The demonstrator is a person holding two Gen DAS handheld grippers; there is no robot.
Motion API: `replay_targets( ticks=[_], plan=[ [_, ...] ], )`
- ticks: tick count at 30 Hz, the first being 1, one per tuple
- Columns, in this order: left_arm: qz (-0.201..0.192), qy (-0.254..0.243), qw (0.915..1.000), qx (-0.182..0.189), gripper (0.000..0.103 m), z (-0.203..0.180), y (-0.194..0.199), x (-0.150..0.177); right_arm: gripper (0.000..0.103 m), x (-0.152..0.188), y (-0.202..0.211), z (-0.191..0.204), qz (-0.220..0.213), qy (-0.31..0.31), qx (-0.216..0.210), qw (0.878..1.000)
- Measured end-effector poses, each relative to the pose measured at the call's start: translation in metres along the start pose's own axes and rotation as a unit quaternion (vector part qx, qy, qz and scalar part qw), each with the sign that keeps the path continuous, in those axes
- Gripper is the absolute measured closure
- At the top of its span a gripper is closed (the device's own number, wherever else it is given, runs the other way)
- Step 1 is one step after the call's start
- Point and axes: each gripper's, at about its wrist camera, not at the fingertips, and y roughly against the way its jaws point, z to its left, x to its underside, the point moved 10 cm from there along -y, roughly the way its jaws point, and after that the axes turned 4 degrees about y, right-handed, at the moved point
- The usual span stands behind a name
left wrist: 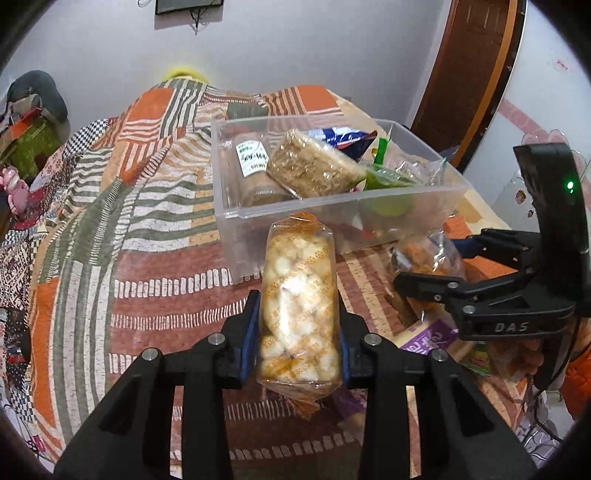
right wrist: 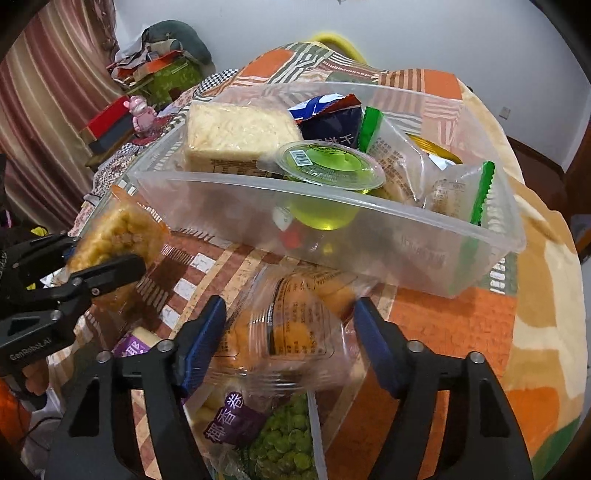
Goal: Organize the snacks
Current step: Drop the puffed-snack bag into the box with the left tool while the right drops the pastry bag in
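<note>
Only the right-wrist view shows the green peas [right wrist: 286,448] under the right tool [right wrist: 291,339]

The walls [left wrist: 295,48] were plain and pale. A dark framed panel [left wrist: 189,6] hung high on the far wall, a cord trailing below it. A brown wooden door frame [left wrist: 469,74] stood at the right. A striped curtain [right wrist: 55,92] in brown and cream covered the left side. The furniture was draped in a patchwork cover [left wrist: 147,192] of orange, green and white. Clutter, including a grey cushion [right wrist: 173,37] and a pink toy figure [right wrist: 142,112], was heaped near the curtain.
</note>
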Motion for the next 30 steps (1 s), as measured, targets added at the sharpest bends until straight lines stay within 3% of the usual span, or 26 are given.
replay_targets(
  ticks=[4,19,30],
  plan=[
    [-0.01,0.003,0.9999,-0.001,0.068,-0.002,0.01,-0.006,0.051,0.0,0.005,0.002,-0.004,0.01,0.003,1.0],
    [-0.066,0.016,0.9977,-0.002,0.068,-0.001,0.045,-0.048,0.052,-0.02,0.068,-0.002,-0.085,0.021,0.024,0.996],
    [-0.107,0.014,0.9941,0.001,0.068,-0.007,0.049,-0.101,0.052,-0.063,0.093,-0.024,-0.15,-0.01,0.029,0.988]
  ],
)
